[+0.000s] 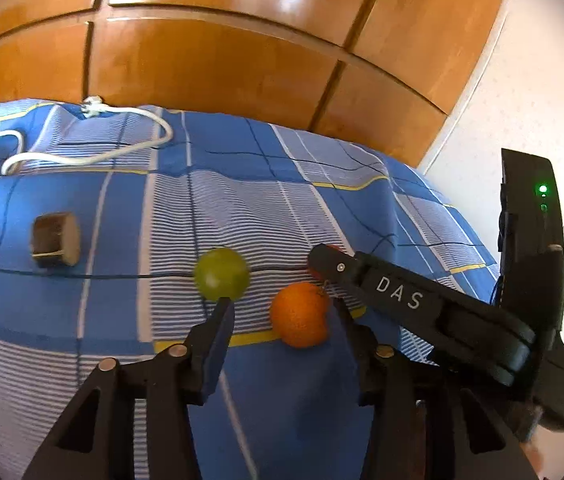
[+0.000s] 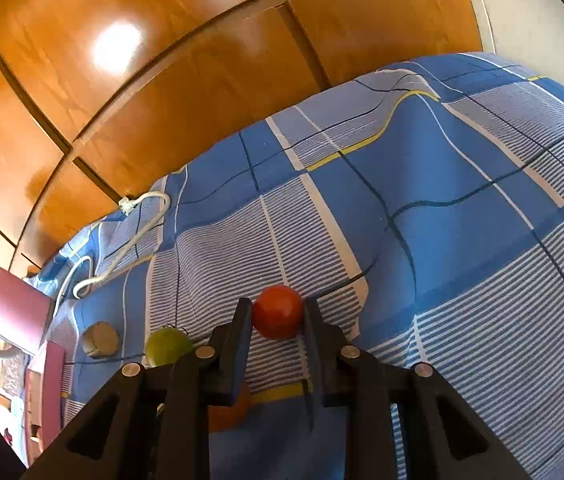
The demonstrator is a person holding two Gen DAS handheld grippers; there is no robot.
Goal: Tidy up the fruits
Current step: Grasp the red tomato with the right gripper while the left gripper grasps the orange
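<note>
An orange (image 1: pixel 300 316) lies on the blue checked sheet (image 1: pixel 122 312) between the fingers of my left gripper (image 1: pixel 282 306). That gripper is open: the orange sits close to the right finger, with a gap to the left one. A round green fruit (image 1: pixel 222 274) rests just beyond the left fingertip. My right gripper (image 2: pixel 277 306) is shut on a round red fruit (image 2: pixel 278 312), low over the sheet. In the left wrist view the right gripper (image 1: pixel 324 264) reaches in from the right, just behind the orange, and hides nearly all of the red fruit. The orange (image 2: pixel 228 412) shows partly under the right gripper's left finger.
A short brown wooden cylinder (image 1: pixel 56 240) lies to the left of the fruits. A white cable (image 1: pixel 94 156) loops at the far edge of the sheet, under orange-brown wardrobe doors (image 1: pixel 222 60). Pink objects (image 2: pixel 6 304) stand beyond the sheet's left edge. A white wall (image 1: pixel 522 100) is on the right.
</note>
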